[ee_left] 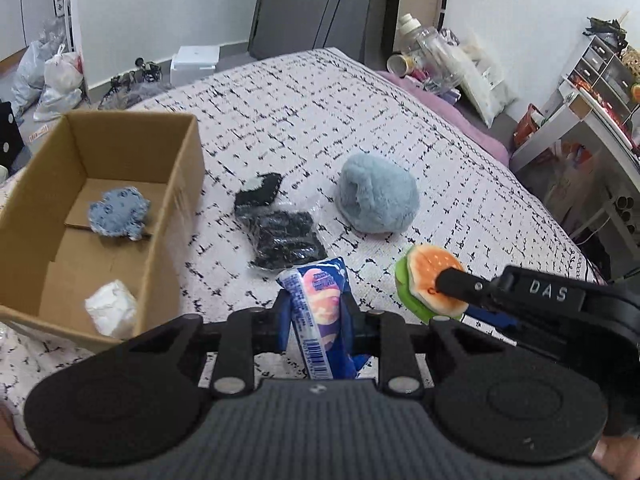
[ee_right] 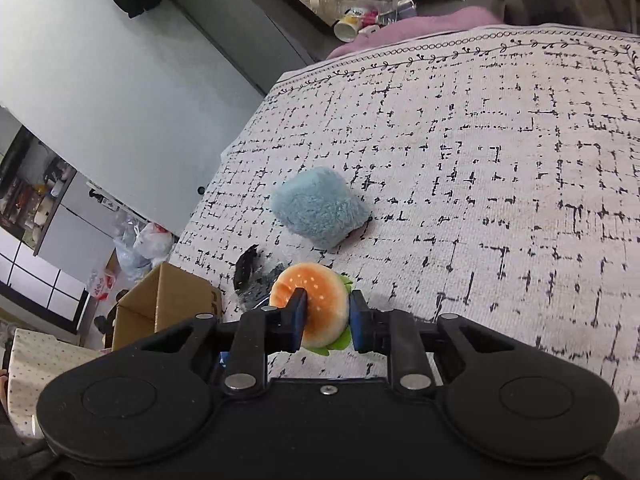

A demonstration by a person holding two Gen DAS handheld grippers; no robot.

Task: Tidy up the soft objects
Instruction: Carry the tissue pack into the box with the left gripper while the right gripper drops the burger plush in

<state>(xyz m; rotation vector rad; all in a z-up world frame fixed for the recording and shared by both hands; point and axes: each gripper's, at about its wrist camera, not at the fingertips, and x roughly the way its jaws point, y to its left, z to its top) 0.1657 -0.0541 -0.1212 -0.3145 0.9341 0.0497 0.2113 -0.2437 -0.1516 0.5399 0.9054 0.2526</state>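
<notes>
My left gripper (ee_left: 316,312) is shut on a blue snack packet (ee_left: 318,316), held above the bed just right of the cardboard box (ee_left: 176,184). The box holds a blue knitted piece (ee_left: 118,212) and a white wad (ee_left: 110,308). My right gripper (ee_right: 325,312) is shut on a plush burger (ee_right: 316,300), also seen in the left wrist view (ee_left: 430,280). A fluffy blue plush (ee_left: 376,196) (ee_right: 318,212) and black items in a clear bag (ee_left: 280,236) lie on the bedspread.
The patterned bedspread (ee_right: 500,200) stretches to the right. The cardboard box also shows at the left of the right wrist view (ee_right: 168,300). Bottles and clutter (ee_left: 432,56) sit beyond the bed's far edge; shelves (ee_left: 592,92) stand at right.
</notes>
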